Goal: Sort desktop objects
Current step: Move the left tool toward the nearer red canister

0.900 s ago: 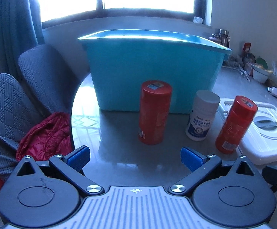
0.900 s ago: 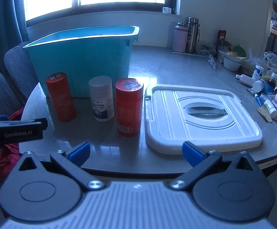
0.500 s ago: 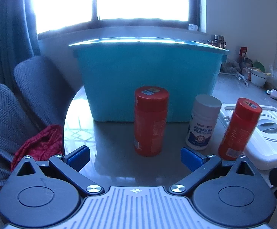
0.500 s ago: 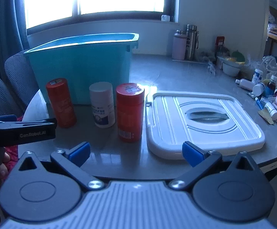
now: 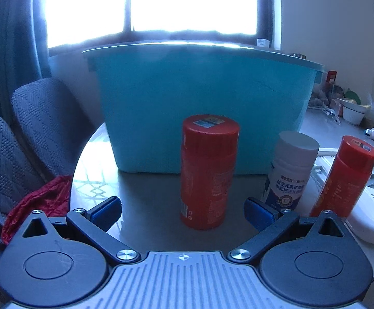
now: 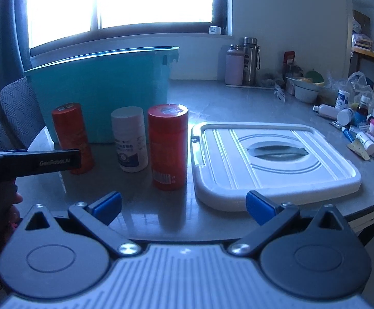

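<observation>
Three upright containers stand in a row before a teal bin (image 5: 202, 103) (image 6: 104, 87). The left red canister (image 5: 208, 171) (image 6: 72, 136) is straight ahead of my open left gripper (image 5: 183, 209), just beyond its blue pads, untouched. A white bottle (image 5: 291, 170) (image 6: 129, 139) stands in the middle and a second red canister (image 5: 345, 177) (image 6: 168, 145) to its right. My right gripper (image 6: 184, 204) is open and empty, a short way in front of that second canister. The left gripper's black body (image 6: 32, 163) shows at the left edge of the right wrist view.
A white bin lid (image 6: 271, 159) (image 5: 372, 211) lies flat right of the containers. Two flasks (image 6: 243, 61), a bowl (image 6: 305, 90) and several small bottles (image 6: 351, 118) crowd the table's far right. Grey chairs (image 5: 32, 134) and red cloth (image 5: 40, 203) sit off the table's left edge.
Both grippers have moved forward and lower toward the containers, which now look larger. The left red canister is now close in front of the left gripper. Jaws stayed wide.
</observation>
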Available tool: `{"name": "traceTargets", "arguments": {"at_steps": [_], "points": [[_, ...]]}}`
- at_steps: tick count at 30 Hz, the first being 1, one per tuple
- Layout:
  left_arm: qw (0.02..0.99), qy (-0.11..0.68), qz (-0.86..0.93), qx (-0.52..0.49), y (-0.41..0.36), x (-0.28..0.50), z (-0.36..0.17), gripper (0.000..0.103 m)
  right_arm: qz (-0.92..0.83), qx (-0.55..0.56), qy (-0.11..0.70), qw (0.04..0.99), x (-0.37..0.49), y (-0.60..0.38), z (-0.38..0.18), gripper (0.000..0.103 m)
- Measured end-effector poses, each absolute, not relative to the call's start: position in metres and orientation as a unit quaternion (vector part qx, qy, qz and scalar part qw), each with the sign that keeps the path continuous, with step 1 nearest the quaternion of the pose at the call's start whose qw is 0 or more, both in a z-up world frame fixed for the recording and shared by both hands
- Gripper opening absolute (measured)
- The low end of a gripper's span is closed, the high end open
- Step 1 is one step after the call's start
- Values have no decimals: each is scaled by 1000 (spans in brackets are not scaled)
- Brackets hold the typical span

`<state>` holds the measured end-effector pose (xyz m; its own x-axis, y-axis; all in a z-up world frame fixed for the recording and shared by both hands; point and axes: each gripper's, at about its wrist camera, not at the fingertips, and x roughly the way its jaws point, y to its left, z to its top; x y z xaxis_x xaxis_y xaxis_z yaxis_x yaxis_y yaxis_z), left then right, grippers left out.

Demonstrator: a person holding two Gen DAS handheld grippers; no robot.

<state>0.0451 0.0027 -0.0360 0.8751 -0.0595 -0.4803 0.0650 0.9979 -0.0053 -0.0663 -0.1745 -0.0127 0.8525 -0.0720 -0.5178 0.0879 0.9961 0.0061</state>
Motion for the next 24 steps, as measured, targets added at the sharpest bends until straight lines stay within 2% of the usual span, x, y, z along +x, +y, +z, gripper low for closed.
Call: {"name": "traceTargets", "arguments": {"at_steps": [24], "points": [[976, 213, -44, -3, -8, 98, -40, 101, -56, 34, 259, 964, -63, -174, -24, 103]]}}
